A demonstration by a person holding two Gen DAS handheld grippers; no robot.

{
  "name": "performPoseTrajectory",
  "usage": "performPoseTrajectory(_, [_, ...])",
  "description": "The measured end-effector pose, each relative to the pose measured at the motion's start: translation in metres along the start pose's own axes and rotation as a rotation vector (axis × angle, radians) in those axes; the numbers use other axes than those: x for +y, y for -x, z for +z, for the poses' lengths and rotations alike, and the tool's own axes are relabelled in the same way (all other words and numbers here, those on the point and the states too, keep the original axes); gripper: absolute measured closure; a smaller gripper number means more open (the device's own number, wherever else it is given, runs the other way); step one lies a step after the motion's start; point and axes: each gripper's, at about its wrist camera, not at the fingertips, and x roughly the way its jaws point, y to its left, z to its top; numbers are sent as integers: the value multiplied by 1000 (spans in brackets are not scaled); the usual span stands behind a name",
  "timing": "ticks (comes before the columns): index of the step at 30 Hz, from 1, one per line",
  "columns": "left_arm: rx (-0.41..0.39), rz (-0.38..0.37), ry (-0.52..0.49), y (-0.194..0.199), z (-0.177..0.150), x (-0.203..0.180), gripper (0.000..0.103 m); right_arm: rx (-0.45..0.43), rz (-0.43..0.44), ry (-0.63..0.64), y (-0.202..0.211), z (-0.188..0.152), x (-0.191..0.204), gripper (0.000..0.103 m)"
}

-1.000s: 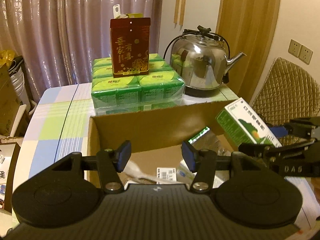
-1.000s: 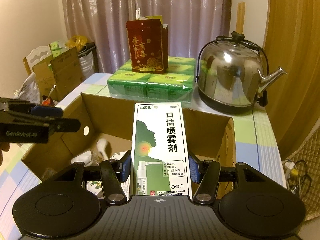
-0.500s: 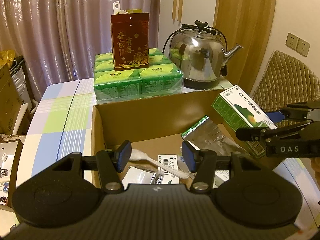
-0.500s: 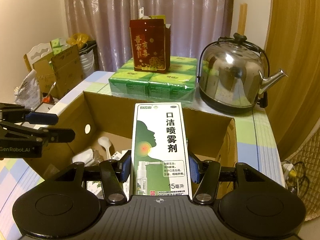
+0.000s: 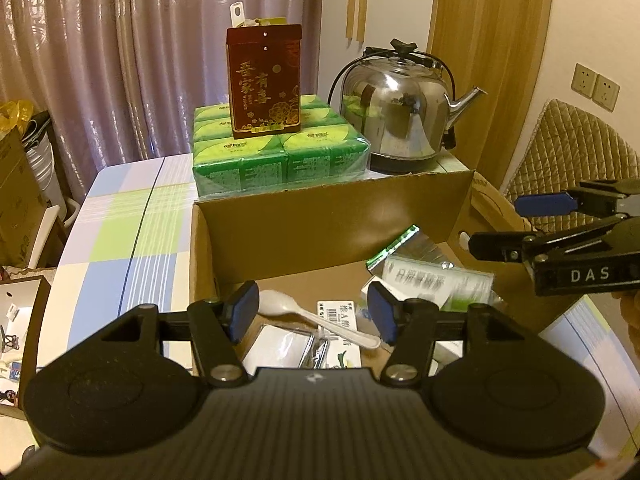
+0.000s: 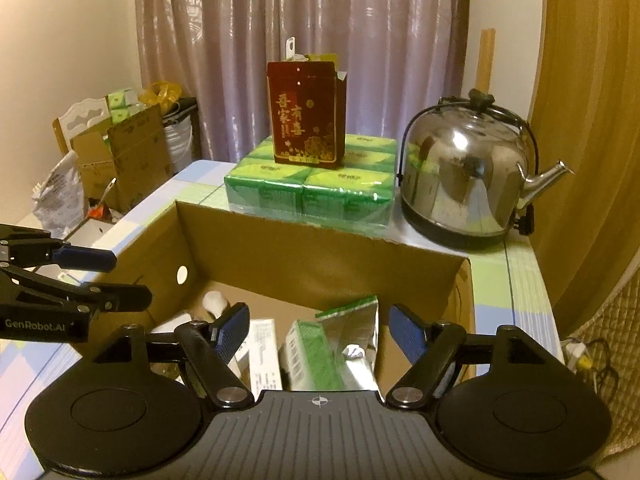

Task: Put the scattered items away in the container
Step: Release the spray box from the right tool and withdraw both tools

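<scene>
1. Right gripper (image 6: 320, 330): jaws just spread wide over the cardboard box (image 6: 304, 256), nothing between the pads now; half a second ago clamped on the green-and-white spray carton, held upright above the box
2. Spray carton (image 5: 436, 284): now down inside the box toward its right side, blurred in the left wrist view, so apparently only just landed or not yet settled; lying near a silver foil pouch (image 5: 404, 246)
3. Left gripper (image 5: 314, 314): jaws about half apart and just opened a little further, holding nothing; hovering over the near left part of the box, above a white plastic spoon (image 5: 316, 318) and a labelled packet (image 5: 336, 312)
4. Box contents: spoon, packets, pouch and carton all within the walls, none hanging over the rim as far as visible
5. Meaning for the task: one more item delivered, both grippers free for the next pick
6. Red gift box (image 6: 306, 114), green tissue packs (image 6: 310, 188) and steel kettle (image 6: 468, 176) standing behind the box on the table; probably not part of the scatter, though cannot tell for sure
</scene>
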Motion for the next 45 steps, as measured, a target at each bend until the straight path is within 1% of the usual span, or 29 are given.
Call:
performPoseTrajectory(7, [-8,5,11,15,-6,2,47,-1,-13,-28,18,-8,-4,28])
performPoseTrajectory(10, [-20,8,23,27,-10,3,44,-13,-14,-38,33,-11,-3,28])
performPoseTrajectory(15, [-40,19,39,54,-19,4,44,-46,3,-56,66,-20,7,28])
performPoseTrajectory(18, [-52,34,62,75,-32,8,43,-64,15,-59,86,-30,17,28])
performPoseTrajectory(21, [-61,58,88,98,-48,11,37,-68,34,-75,105,-44,27,28])
performPoseTrajectory(24, [-59,94,95,116,-68,9,36,-51,47,-101,117,-61,35,28])
performPoseTrajectory(27, [-34,116,85,127,-94,2,36,-14,53,-123,123,-81,40,28])
performPoseTrajectory(30, [3,131,78,128,-123,-6,37,29,60,-138,126,-100,45,28])
performPoseTrajectory(34, [68,122,111,123,-159,-14,40,72,78,-157,127,-124,50,28])
performPoseTrajectory(35, [80,120,118,122,-166,-16,41,82,79,-161,127,-129,51,28])
performPoseTrajectory(37, [105,108,126,118,-177,-22,48,101,78,-166,124,-136,50,28])
performPoseTrajectory(40, [133,97,130,108,-191,-28,49,125,74,-172,119,-144,49,28])
performPoseTrajectory(43, [159,89,126,94,-199,-32,57,144,70,-177,111,-148,48,28])
performPoseTrajectory(45, [170,84,127,85,-201,-33,60,158,70,-177,103,-151,47,28])
